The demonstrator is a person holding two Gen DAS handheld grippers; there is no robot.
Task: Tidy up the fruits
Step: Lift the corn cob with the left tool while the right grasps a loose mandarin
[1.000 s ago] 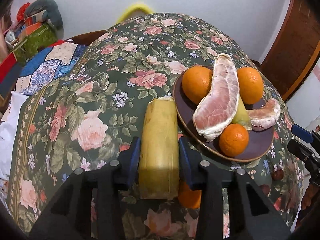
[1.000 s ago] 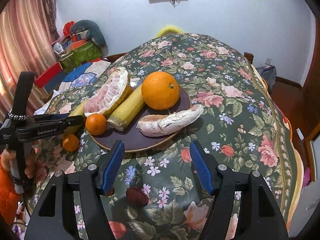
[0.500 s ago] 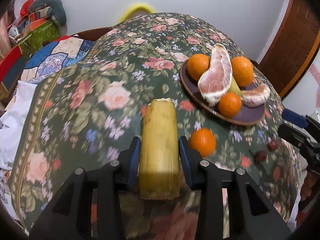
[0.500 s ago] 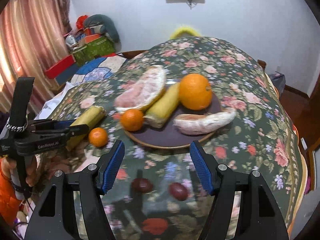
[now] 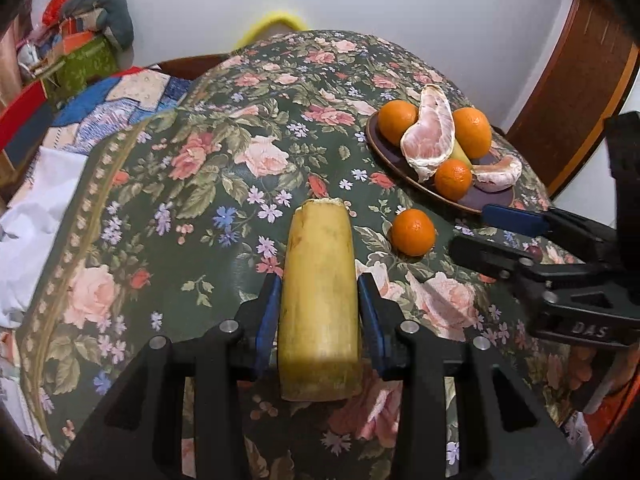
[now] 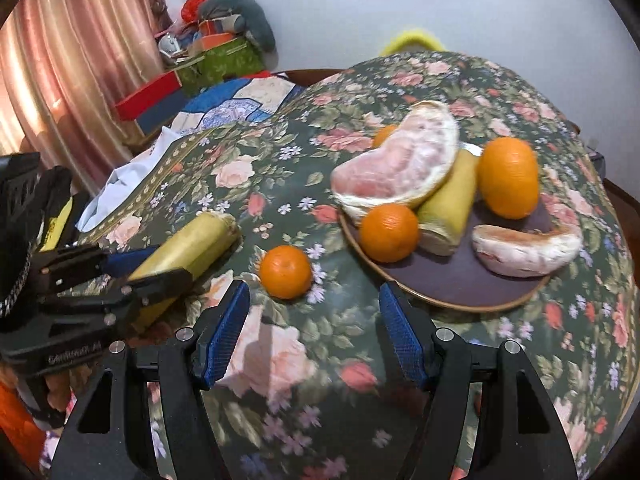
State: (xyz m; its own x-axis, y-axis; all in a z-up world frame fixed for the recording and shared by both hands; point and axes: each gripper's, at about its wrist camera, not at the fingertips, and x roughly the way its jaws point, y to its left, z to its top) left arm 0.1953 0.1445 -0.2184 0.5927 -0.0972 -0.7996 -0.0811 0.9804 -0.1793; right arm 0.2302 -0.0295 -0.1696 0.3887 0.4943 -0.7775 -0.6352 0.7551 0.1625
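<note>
Clamping a stubby yellow banana piece [image 5: 319,312] between its blue pads, the left gripper [image 5: 319,316] held the fruit at the lower middle of the left wrist view, above the flowered bench [image 5: 168,184] and well apart from the brown plate [image 5: 496,200] at the upper right. The jaws gripped only the near half of the piece, so the far, torn end stuck out free; I judged that a quick swing toward the plate could let it pivot or slide out, since a smooth skin gives little hold. The right gripper [image 6: 314,336] hung with its jaws spread and nothing between them, low in the right wrist view, just short of a loose small orange [image 6: 285,266] lying on the bench beside the plate. That orange was round and would likely roll off if a pad nudged it off-centre rather than straddling it. The plate was already crowded with a peeled pomelo half [image 6: 400,172], a second banana piece [image 6: 448,208], two more oranges and a pomelo segment [image 6: 528,244], so setting another fruit down carelessly could knock one over the shallow rim. The two grippers also worked close together, and crossing paths near the plate risked a bump.
</note>
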